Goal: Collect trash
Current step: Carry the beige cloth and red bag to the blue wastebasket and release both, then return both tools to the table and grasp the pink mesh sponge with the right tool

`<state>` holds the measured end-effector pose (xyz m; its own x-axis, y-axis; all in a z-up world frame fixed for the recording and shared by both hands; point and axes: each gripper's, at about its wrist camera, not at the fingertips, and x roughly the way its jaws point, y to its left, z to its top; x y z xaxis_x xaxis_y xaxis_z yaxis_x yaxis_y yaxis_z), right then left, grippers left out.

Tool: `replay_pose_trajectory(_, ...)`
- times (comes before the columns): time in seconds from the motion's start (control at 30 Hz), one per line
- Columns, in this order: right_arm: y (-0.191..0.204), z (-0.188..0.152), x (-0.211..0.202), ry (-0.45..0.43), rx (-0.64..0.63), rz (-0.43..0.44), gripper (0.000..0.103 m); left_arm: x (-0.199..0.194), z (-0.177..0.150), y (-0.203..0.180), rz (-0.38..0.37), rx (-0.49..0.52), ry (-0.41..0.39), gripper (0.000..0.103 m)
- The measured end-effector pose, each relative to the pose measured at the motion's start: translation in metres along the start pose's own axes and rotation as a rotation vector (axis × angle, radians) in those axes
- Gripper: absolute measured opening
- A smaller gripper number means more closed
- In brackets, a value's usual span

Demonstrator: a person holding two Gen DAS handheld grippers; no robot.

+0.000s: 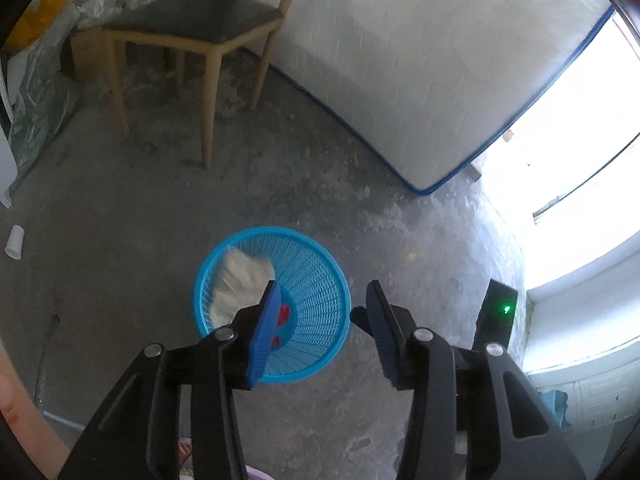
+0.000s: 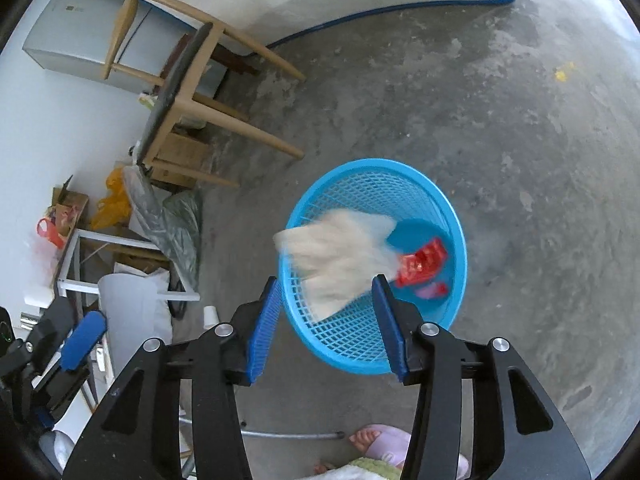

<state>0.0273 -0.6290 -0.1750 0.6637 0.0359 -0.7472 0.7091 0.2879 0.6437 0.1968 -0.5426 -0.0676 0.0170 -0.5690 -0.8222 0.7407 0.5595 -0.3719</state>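
Observation:
A round blue mesh basket (image 1: 320, 280) (image 2: 360, 184) stands on the concrete floor. Inside it lie a red wrapper (image 1: 285, 314) (image 2: 424, 262) and a crumpled cream paper (image 1: 240, 280). In the right wrist view the cream paper (image 2: 340, 256) looks blurred over the basket's near rim, just beyond the fingertips and free of the pads. My left gripper (image 1: 324, 286) hovers open over the basket with nothing between its fingers. My right gripper (image 2: 327, 280) is open too, above the basket's near side. A white paper cup (image 1: 15, 242) (image 2: 210, 316) lies on the floor to the left.
A wooden chair (image 1: 192, 24) (image 2: 188, 80) stands beyond the basket, beside a white mattress (image 1: 420, 60) with blue edging. Bags, boxes and a white frame (image 2: 120, 248) crowd the left wall. A foot in a pink slipper (image 2: 376, 440) is near the bottom edge.

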Motion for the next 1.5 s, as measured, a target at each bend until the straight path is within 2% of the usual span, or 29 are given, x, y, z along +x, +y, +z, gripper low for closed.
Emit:
replay_pose_trajectory(0.2,0.016,-0.011,-0.036,-0.057,-0.055,0.024,0.047,-0.053,-0.012,-0.002,-0.027,0.010,-0.091,0.048)
replay_pose_trajectory(0.27,0.025,-0.017,-0.053,-0.085,-0.089,0.020,0.051,-0.071,-0.019,-0.001,-0.041,0.008,-0.119,0.049)
replay_pose_trajectory(0.37,0.041,-0.029,-0.082,-0.139,-0.157,0.011,0.067,-0.115,-0.036,-0.003,-0.064,0.026,-0.174,0.051)
replay_pose_trajectory(0.5,0.069,-0.054,-0.121,-0.223,-0.306,-0.012,0.087,-0.179,-0.070,-0.001,-0.057,0.061,-0.273,0.063)
replay_pose_trajectory(0.67,0.104,-0.093,-0.152,-0.253,-0.494,-0.002,0.092,-0.257,-0.122,0.023,0.010,0.059,-0.384,0.072)
replay_pose_trajectory(0.73,0.117,-0.106,-0.156,-0.229,-0.545,0.031,0.092,-0.279,-0.143,0.037,0.028,0.030,-0.417,0.074)
replay_pose_trajectory(0.9,0.159,-0.139,-0.151,-0.109,-0.642,0.177,0.092,-0.329,-0.199,0.079,0.105,-0.064,-0.494,0.077)
replay_pose_trajectory(1.0,0.190,-0.161,-0.145,-0.034,-0.702,0.262,0.092,-0.356,-0.245,0.108,0.224,-0.132,-0.536,0.078)
replay_pose_trajectory(1.1,0.225,-0.193,-0.139,0.045,-0.780,0.347,0.091,-0.374,-0.284,0.137,0.345,-0.208,-0.542,0.080)
replay_pose_trajectory(1.23,0.266,-0.234,-0.119,0.191,-0.844,0.465,0.084,-0.393,-0.330,0.169,0.451,-0.325,-0.550,0.080)
replay_pose_trajectory(1.3,0.285,-0.254,-0.099,0.286,-0.845,0.501,0.080,-0.400,-0.353,0.186,0.487,-0.388,-0.552,0.080)
replay_pose_trajectory(1.4,0.305,-0.279,-0.071,0.396,-0.830,0.505,0.072,-0.404,-0.377,0.212,0.502,-0.497,-0.544,0.080)
replay_pose_trajectory(1.5,0.321,-0.298,-0.049,0.470,-0.807,0.485,0.065,-0.402,-0.396,0.235,0.463,-0.603,-0.539,0.080)
